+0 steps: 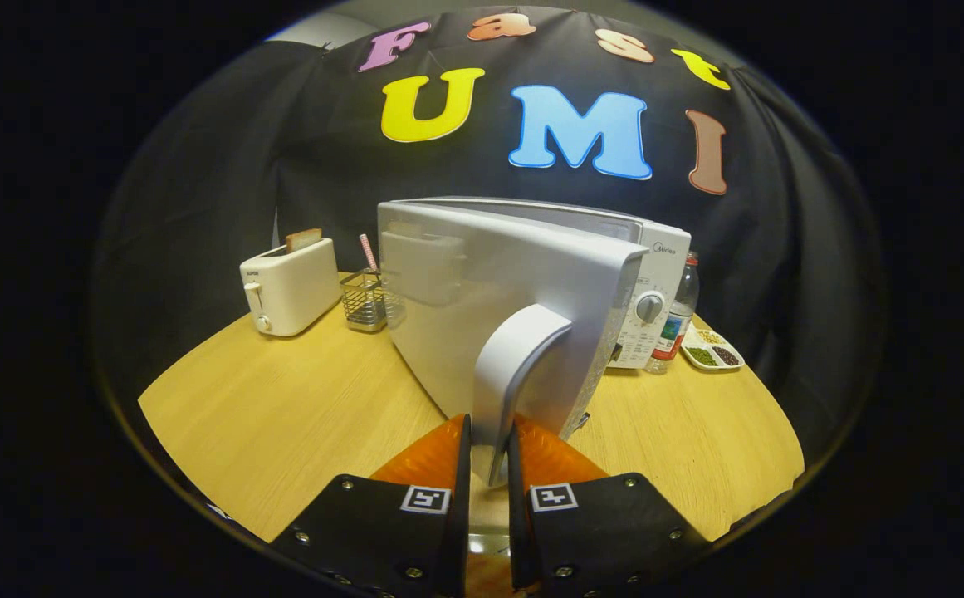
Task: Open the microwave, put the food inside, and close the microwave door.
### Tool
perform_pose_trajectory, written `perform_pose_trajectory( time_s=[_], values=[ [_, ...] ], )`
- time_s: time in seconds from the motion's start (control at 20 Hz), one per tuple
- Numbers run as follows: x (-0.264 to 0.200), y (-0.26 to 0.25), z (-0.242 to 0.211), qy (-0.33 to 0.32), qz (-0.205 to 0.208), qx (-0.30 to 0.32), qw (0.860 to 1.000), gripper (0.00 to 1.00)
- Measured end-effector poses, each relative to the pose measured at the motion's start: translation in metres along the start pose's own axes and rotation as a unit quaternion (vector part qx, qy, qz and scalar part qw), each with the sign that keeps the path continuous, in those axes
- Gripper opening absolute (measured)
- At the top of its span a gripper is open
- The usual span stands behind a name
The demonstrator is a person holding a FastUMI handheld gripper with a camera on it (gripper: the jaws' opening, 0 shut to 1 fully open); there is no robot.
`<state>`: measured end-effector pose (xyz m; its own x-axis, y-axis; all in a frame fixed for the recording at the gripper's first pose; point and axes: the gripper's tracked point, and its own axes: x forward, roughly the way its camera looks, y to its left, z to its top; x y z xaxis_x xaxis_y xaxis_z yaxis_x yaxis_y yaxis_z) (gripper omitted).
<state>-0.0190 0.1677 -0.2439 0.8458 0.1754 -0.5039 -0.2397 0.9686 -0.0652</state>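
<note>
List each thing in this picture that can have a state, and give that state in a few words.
gripper: shut on the door handle
door handle: clamped between both fingers
microwave door: swung open
toaster: bread standing in its slot
wire basket: upright, holds a striped stick
bottle: upright, capped
divided dish: filled with grains

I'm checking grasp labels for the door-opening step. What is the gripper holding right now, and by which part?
The gripper is shut on the microwave door's handle, pinching its lower end between both fingers; the door stands swung open.
</note>
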Motion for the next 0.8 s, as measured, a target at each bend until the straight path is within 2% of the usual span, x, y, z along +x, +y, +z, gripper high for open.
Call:
perform_pose_trajectory(
  time_s=[0.8],
  values=[
    [-0.038, 0.121, -0.019, -0.001, 0.076, -0.019, 0.997, 0.21]
  ],
)
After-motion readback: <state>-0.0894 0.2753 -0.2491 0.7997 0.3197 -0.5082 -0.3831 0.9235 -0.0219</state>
